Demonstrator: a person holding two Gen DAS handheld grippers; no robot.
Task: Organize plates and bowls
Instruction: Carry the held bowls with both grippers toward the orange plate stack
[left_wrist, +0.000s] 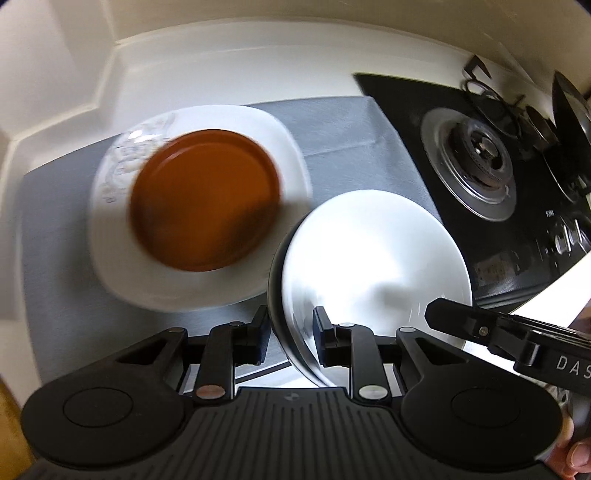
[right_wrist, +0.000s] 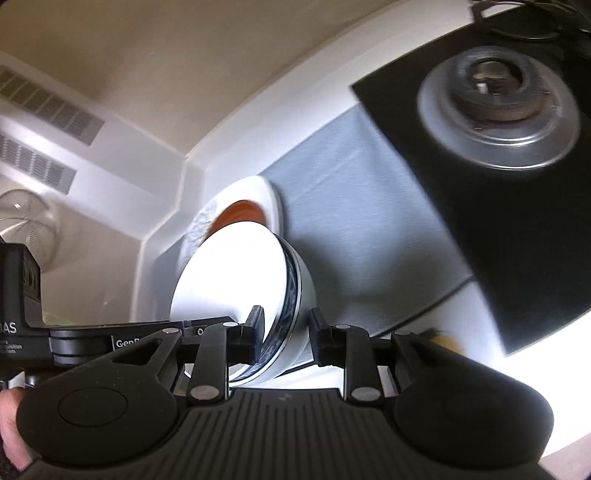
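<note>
A bowl (left_wrist: 373, 251), white inside and dark with a blue pattern outside, hangs tilted over the grey mat (left_wrist: 351, 129). My left gripper (left_wrist: 291, 332) is shut on its near rim, one finger inside and one outside. My right gripper (left_wrist: 443, 314) comes in from the right and grips the opposite rim. In the right wrist view the bowl (right_wrist: 229, 280) sits between the jaws of my right gripper (right_wrist: 286, 328), and the left gripper (right_wrist: 207, 326) reaches in from the left. A brown round plate (left_wrist: 205, 199) lies on a white square plate (left_wrist: 280, 140) on the mat.
A black gas hob (left_wrist: 406, 107) with a silver burner (left_wrist: 476, 158) borders the mat on the right, with a pan (left_wrist: 569, 107) at its far edge. White counter and walls close the back and left. A fan (right_wrist: 22, 218) stands at the left.
</note>
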